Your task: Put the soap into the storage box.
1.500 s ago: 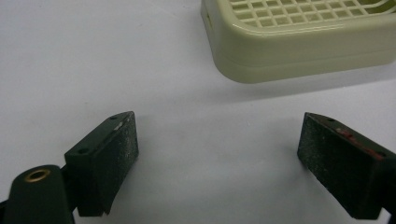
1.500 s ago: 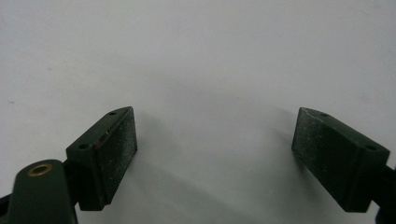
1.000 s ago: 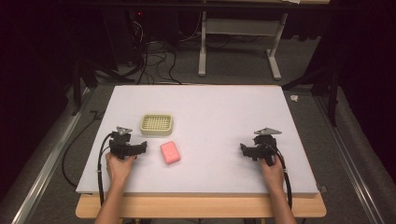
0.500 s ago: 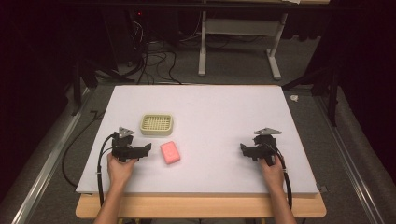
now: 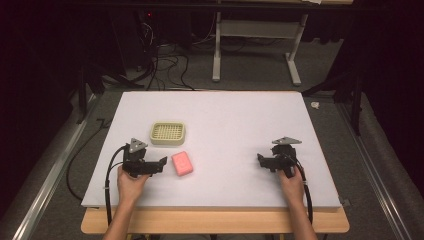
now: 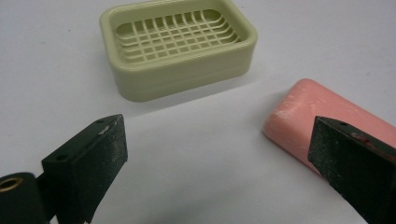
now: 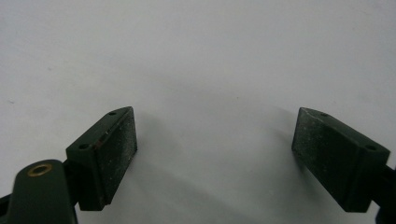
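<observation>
A pink soap bar (image 5: pixel 182 163) lies flat on the white table (image 5: pixel 225 115), just below a pale green soap dish (image 5: pixel 168 133) with a slotted grid floor. My left gripper (image 5: pixel 161 163) sits close to the left of the soap, pointing at it. Its jaws have just been opening and stand open with bare table between them. In the left gripper view the soap (image 6: pixel 322 119) lies beyond the right jaw and the dish (image 6: pixel 177 46) stands further ahead. My right gripper (image 5: pixel 261 161) rests at the table's right side, open, over bare white surface (image 7: pixel 201 70).
The table's front edge runs just below both hands. Beyond the far edge are a dark floor with cables (image 5: pixel 165 65) and a white desk frame (image 5: pixel 255 45). A small white scrap (image 5: pixel 315 105) lies off the right edge.
The left gripper has shifted a little toward the soap and lifted slightly, and its jaws have spread wider. The right gripper, soap and dish have stayed where they were.
</observation>
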Tool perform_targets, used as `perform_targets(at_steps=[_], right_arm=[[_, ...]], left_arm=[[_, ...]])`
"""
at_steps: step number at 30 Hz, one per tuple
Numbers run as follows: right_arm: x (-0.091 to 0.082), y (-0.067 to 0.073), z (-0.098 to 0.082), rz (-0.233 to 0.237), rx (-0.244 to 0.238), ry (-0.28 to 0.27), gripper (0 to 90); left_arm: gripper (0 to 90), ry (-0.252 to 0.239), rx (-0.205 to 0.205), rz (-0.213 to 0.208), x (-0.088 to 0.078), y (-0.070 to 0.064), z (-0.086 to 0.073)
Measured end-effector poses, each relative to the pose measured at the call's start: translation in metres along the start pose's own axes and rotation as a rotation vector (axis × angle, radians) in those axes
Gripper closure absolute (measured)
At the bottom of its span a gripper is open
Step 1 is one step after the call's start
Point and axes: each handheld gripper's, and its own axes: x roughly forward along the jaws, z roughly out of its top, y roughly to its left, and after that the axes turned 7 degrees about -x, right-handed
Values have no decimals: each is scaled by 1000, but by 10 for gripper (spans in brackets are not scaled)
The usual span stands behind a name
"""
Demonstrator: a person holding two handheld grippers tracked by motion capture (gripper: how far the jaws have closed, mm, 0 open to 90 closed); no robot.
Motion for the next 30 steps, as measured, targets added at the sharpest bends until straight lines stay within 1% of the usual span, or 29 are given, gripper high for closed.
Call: perform_targets(at_steps=[4,6,10,15,20,22,24,26,27,30], right_arm=[[0,0,0,0,0,0,146],[0,0,0,0,0,0,146],[0,0,0,0,0,0,146],[0,0,0,0,-2,1,146],[0,0,0,0,0,0,146],[0,0,0,0,0,0,146],[0,0,0,0,0,0,146],[0,0,0,0,0,1,146],[0,0,0,0,-2,1,146],[0,0,0,0,1,1,146]], left_arm=[[28,13,14,-32,0,-7,-1],[27,13,26,-38,0,-10,-1],[27,8,31,-63,0,-16,-2],[26,12,56,-81,0,-25,-4],[19,19,81,-97,5,-33,-4],[16,23,87,-111,7,-36,-4],[16,27,101,-121,9,-40,-4],[15,34,120,-122,12,-45,-4],[14,40,132,-114,13,-46,-4],[9,54,149,-126,18,-51,-4]])
